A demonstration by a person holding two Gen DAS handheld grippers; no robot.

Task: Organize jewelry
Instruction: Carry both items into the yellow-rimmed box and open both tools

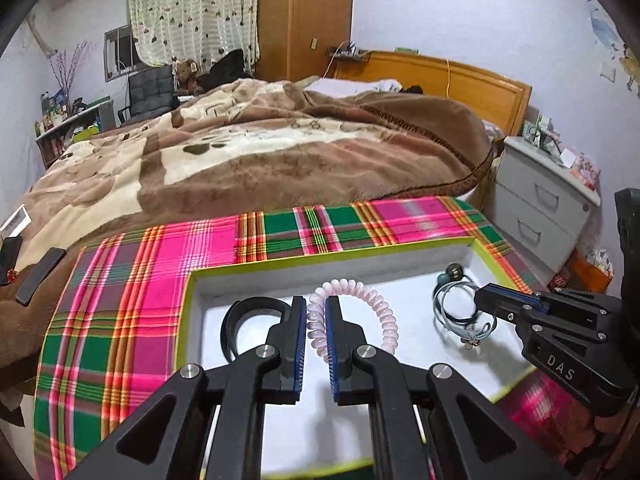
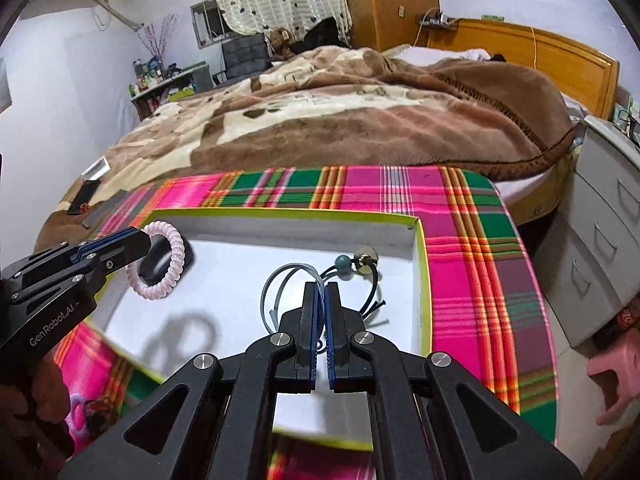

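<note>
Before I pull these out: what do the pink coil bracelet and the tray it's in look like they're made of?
Pink coil bracelet: looks like glossy translucent plastic, spiralled like a phone cord, with bright highlights. Tray: probably cardboard, with a thin yellow-green rim, matte white inside, and sharp folded corners.

Tray (image 1: 192,280) near edge cut off by the bottom of the frame in both views, behind the gripper arms. Left gripper (image 1: 316,308) covers part of the pink coil band (image 1: 386,312) and one end of the black band (image 1: 240,312); can't tell if the pads touch the coil. Right gripper (image 2: 322,292) hides the middle of the grey cord loops (image 2: 276,280). Plaid cloth (image 2: 92,364) at the tray's near-left corner is blurred. Small bead (image 2: 366,260) by the far-right corner too small to identify.
</note>
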